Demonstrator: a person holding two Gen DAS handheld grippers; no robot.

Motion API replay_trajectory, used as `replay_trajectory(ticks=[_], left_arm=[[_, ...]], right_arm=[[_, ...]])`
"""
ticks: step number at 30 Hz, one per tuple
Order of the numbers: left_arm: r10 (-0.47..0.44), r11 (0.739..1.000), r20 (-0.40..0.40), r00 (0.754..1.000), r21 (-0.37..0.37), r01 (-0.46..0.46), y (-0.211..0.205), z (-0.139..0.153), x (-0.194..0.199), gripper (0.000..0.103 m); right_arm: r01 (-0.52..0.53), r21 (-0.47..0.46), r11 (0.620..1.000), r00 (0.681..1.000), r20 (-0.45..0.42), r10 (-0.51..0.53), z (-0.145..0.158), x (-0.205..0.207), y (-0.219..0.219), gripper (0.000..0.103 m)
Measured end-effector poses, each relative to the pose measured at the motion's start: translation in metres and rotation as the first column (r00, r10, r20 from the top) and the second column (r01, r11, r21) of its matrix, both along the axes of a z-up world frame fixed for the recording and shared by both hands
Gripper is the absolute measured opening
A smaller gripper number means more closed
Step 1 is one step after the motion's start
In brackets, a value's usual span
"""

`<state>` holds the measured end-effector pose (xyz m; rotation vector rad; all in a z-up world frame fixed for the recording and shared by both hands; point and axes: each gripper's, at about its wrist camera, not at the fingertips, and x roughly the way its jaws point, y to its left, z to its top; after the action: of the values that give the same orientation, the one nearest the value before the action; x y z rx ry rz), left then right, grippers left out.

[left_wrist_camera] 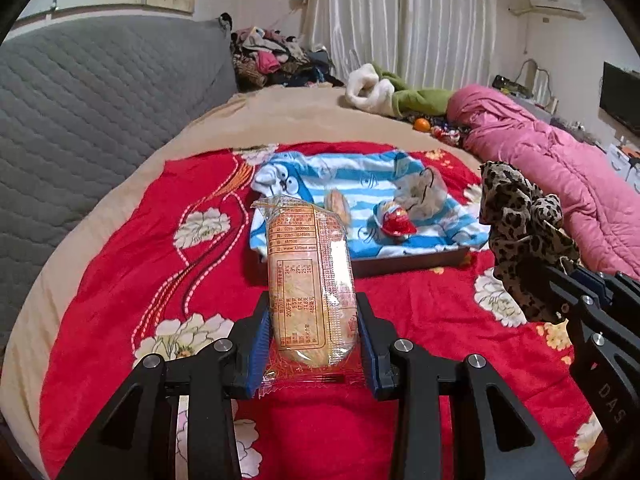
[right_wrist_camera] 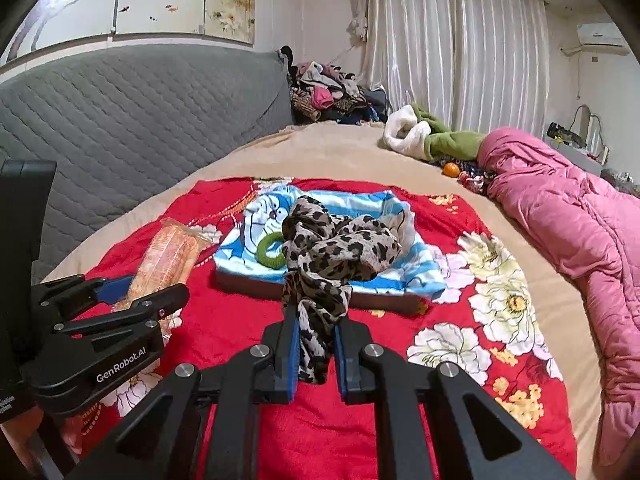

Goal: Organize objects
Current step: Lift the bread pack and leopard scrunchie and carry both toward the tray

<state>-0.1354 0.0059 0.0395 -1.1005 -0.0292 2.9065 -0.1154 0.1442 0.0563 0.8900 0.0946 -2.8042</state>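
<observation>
My left gripper (left_wrist_camera: 314, 316) is shut on a wrapped bread snack (left_wrist_camera: 308, 276), held above the red flowered blanket, just short of the tray. The snack also shows in the right wrist view (right_wrist_camera: 168, 256). My right gripper (right_wrist_camera: 314, 340) is shut on a leopard-print scarf (right_wrist_camera: 332, 256), which hangs in front of the tray; the scarf shows at the right in the left wrist view (left_wrist_camera: 520, 232). A shallow brown tray (left_wrist_camera: 408, 262) lined with a blue striped cartoon cloth (left_wrist_camera: 360, 184) holds a red-wrapped snack (left_wrist_camera: 396, 218), a small bun (left_wrist_camera: 338, 204) and a green ring (right_wrist_camera: 268, 252).
The red blanket (left_wrist_camera: 160, 240) lies on a beige bed. A grey quilted headboard (left_wrist_camera: 100, 100) is at the left. A pink duvet (left_wrist_camera: 560, 160) lies at the right. A green-and-white garment (left_wrist_camera: 392, 92), an orange (left_wrist_camera: 422, 124) and a clothes pile (left_wrist_camera: 272, 56) are at the far end.
</observation>
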Motion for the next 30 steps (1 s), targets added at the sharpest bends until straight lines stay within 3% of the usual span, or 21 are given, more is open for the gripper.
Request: replay_trajectory(ticks=[13, 30], left_arm=[[-0.004, 1.0, -0.047, 0.999, -0.01, 0.004, 0.001, 0.021, -0.008, 0.04], [-0.009, 0.999, -0.055, 0.998, -0.032, 0.007, 0.004, 0.036, -0.059, 0.04]], right_arm=[[-0.009, 0.006, 1.0, 0.999, -0.043, 0.009, 0.024, -0.011, -0.003, 0.014], [-0.003, 0.009, 1.0, 0.997, -0.074, 0.004, 0.049, -0.052, 0.008, 0.014]])
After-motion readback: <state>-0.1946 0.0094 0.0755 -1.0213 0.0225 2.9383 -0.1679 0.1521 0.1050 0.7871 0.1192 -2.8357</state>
